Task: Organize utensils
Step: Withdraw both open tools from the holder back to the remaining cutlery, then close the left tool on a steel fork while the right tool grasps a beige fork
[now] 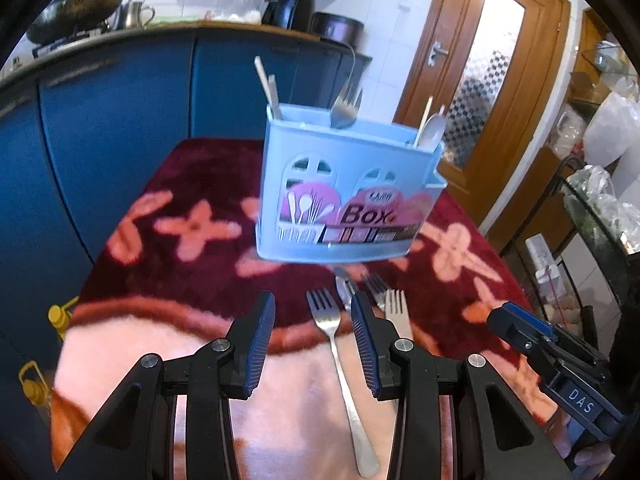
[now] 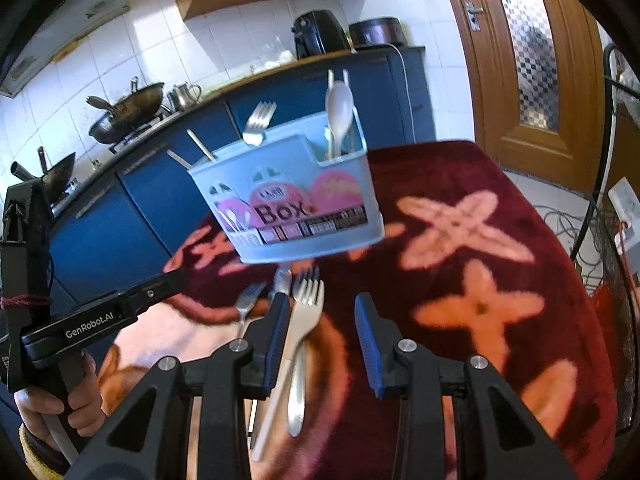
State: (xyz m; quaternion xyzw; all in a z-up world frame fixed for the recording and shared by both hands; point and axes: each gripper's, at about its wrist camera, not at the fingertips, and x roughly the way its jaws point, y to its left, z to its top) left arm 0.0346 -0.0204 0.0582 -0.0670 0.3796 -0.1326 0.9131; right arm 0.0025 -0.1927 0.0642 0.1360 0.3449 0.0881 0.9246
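A light blue utensil box point(image 1: 344, 184) labelled "Box" stands on the red flowered blanket point(image 1: 192, 184); it also shows in the right wrist view point(image 2: 296, 204). It holds a metal fork point(image 1: 346, 106), a white spoon point(image 2: 339, 110) and chopsticks point(image 1: 269, 88). Loose utensils lie in front of it: a metal fork point(image 1: 340, 356), a pale fork point(image 1: 398, 314) and more metal ones point(image 1: 360, 286). My left gripper point(image 1: 314, 316) is open and empty above the metal fork. My right gripper point(image 2: 322, 320) is open and empty, with a metal fork point(image 2: 302, 332) lying on a pale one beside its left finger point(image 2: 276, 340).
Blue kitchen cabinets point(image 1: 120, 120) run behind the table, with woks point(image 1: 92, 0) and an air fryer point(image 1: 288, 4) on the counter. A wooden door point(image 1: 488, 92) is at the back right. A wire rack with bags point(image 1: 592, 200) stands at the right.
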